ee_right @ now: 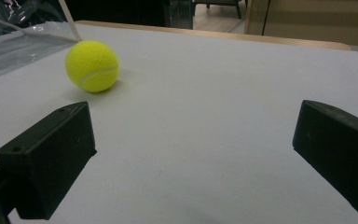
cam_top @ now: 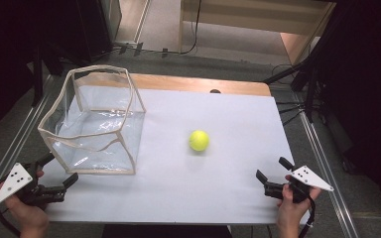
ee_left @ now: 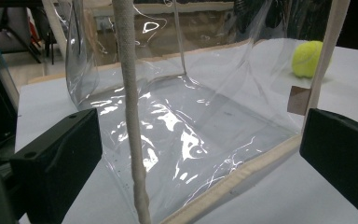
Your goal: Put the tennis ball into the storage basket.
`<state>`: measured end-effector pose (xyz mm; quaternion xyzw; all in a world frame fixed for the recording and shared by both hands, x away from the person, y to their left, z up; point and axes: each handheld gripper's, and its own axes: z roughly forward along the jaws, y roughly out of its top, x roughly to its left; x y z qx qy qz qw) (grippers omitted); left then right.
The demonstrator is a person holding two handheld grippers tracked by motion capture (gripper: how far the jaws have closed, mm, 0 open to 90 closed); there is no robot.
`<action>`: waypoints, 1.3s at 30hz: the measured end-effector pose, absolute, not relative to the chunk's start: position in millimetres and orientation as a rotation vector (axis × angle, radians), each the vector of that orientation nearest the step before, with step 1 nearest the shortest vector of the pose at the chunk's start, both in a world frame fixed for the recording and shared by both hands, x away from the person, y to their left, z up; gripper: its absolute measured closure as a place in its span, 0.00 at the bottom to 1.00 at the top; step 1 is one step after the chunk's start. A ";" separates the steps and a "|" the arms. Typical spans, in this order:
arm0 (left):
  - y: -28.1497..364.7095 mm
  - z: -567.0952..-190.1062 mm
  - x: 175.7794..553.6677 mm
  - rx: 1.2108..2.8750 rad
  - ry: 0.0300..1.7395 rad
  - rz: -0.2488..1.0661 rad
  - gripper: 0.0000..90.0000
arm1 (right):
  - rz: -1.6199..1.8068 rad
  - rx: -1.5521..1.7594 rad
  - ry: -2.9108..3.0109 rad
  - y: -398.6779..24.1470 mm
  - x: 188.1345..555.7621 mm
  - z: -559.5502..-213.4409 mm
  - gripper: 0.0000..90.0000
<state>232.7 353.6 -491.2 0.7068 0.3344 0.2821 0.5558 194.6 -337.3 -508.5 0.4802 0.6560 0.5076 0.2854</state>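
White table point(cam_top: 178, 198), tennis ball point(cam_top: 199, 140) ahead of open right tongs point(cam_top: 272, 176), left tongs point(cam_top: 62, 171) open

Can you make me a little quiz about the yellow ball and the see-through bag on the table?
1. True or false: the tennis ball is inside the clear bag.
2. Which gripper is nearer the bag? A) left gripper B) right gripper
3. Fill in: the fingers of the right gripper stand wide ____, with nothing between them.

Key:
1. False. The ball lies on the white table, apart from the bag.
2. A. The left gripper sits just by the bag's near corner.
3. Open.
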 end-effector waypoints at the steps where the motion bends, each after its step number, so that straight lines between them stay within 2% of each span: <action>1: 353.6 -491.1 232.7 1.672 0.789 0.666 0.00 | 1.356 1.278 1.760 -337.1 194.6 -508.4 0.00; 24: 353.4 -492.1 233.8 1.666 0.801 0.669 0.00 | 1.290 1.219 1.938 -312.1 216.4 -492.3 0.00; 39: 353.3 -491.9 233.4 1.666 0.802 0.669 0.00 | 1.289 1.171 2.001 -298.1 240.0 -467.0 0.00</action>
